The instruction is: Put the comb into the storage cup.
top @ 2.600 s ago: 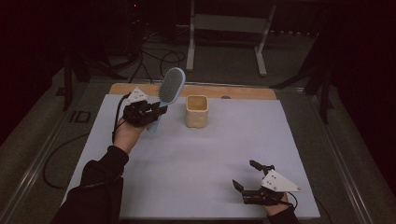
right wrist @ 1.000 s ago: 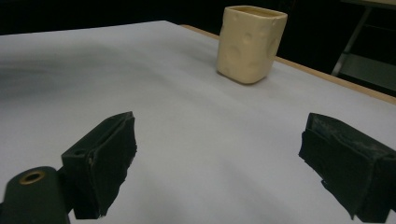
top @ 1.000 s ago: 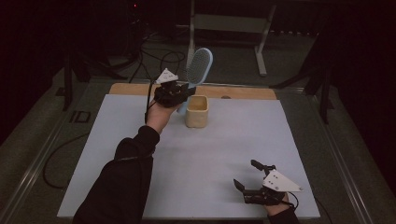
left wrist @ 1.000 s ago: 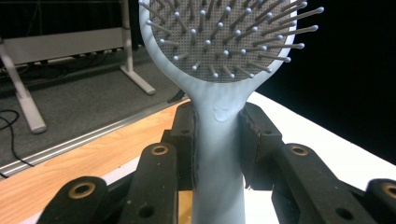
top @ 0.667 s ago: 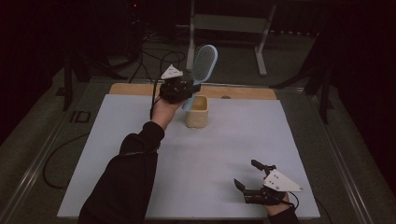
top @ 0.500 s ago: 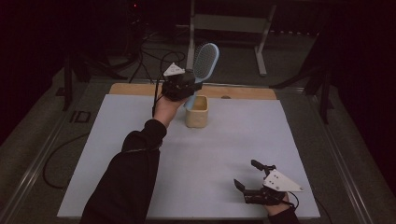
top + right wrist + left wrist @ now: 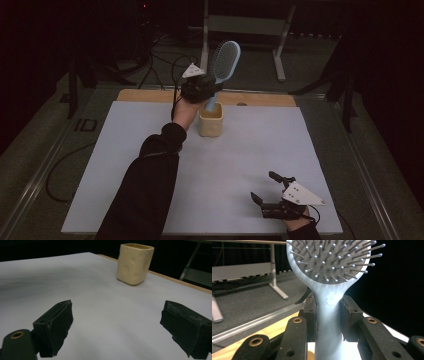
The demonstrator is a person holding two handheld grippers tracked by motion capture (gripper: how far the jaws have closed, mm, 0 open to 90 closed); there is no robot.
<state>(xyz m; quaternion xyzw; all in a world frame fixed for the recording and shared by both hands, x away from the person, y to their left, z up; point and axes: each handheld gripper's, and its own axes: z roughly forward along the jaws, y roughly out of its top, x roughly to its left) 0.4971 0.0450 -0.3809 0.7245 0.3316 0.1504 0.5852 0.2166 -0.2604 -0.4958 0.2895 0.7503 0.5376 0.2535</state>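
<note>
Two grippers, left gripper clamping hairbrush above cup, right gripper jaws apart.

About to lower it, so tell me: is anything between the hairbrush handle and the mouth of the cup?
Nothing visible. The left gripper holds the hairbrush upright by its handle, handle tip just above the cup, whose mouth looks open. The right gripper rests open at the table's near edge, well clear.
</note>
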